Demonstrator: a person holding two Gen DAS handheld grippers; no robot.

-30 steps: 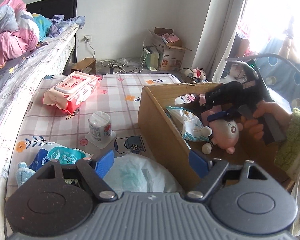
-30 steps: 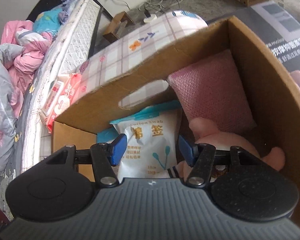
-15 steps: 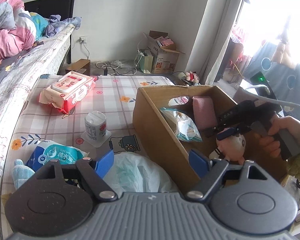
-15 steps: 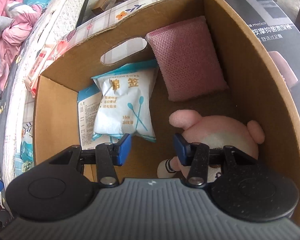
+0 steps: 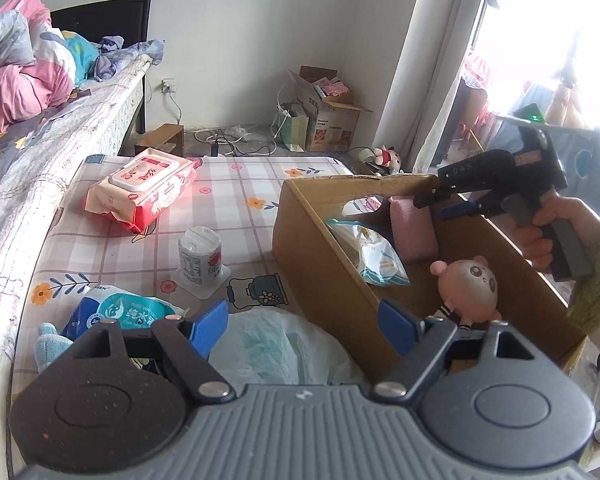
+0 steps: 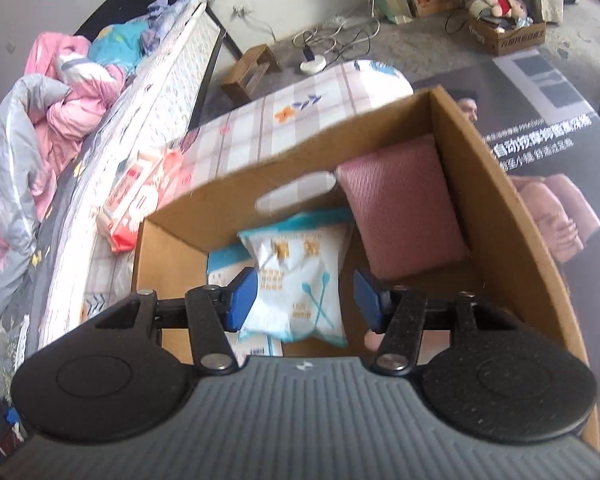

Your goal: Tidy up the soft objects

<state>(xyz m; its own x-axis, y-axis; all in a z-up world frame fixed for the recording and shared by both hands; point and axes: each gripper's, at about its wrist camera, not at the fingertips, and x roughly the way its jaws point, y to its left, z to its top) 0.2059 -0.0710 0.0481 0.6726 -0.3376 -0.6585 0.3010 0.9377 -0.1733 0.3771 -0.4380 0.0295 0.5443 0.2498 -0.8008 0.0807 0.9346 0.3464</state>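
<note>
A cardboard box (image 5: 320, 256) stands on the checked mattress. In it lie a pink plush doll (image 5: 470, 284), a white cotton-swab bag (image 6: 296, 276) and a pink pad (image 6: 400, 208). My right gripper (image 6: 304, 300) is open and empty above the box; it also shows in the left wrist view (image 5: 440, 206). My left gripper (image 5: 302, 326) is open and empty over a white plastic bag (image 5: 284, 352) beside the box.
A red wipes pack (image 5: 144, 188), a small white jar (image 5: 200, 258), a blue wipes pack (image 5: 120, 312) and a light blue cloth (image 5: 50, 350) lie on the mattress (image 5: 240, 200). A bed with bedding (image 5: 20, 92) is at the left.
My right gripper has let go of the pink doll, which now lies in the box. The gripper has risen and pulled back above the box. My left gripper stayed open.
</note>
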